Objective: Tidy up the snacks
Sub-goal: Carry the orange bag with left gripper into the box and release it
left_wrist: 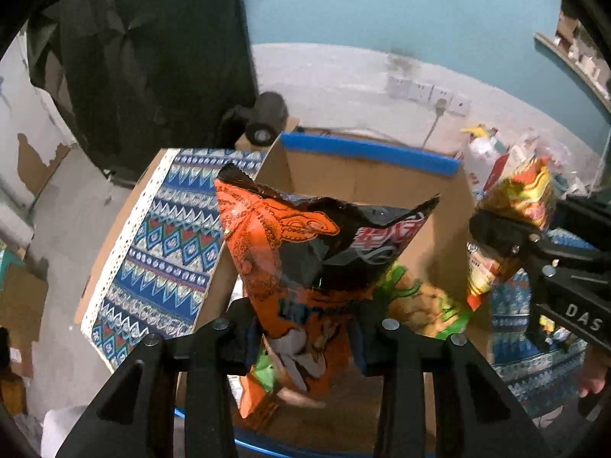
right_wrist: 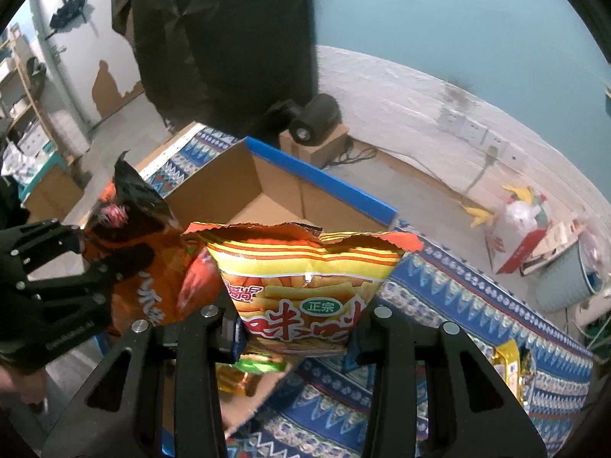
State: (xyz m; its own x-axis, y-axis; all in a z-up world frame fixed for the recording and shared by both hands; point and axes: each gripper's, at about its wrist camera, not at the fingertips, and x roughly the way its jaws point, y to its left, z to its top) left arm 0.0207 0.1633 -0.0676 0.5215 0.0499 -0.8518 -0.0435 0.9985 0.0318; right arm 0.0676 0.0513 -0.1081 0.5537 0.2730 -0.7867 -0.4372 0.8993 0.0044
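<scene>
Gripping an orange-and-black snack bag [left_wrist: 305, 267], left gripper [left_wrist: 305, 343] pinches its lower part, bag upright over the open cardboard box [left_wrist: 366, 183] with blue-taped rim. Green snack packet [left_wrist: 424, 305] lying inside the box, behind the bag. Box standing on a blue patterned cloth [left_wrist: 160, 244]. Off to the right — right gripper [left_wrist: 508, 252] clamped on a yellow-and-red bag [left_wrist: 527, 198].

Seen from the right wrist: right gripper [right_wrist: 298, 328] closed on the yellow-and-red bag [right_wrist: 305, 267], held near the box [right_wrist: 267, 183] corner. Left gripper [right_wrist: 88, 267] at left — jaws squeezing the orange-and-black bag [right_wrist: 133, 236].
</scene>
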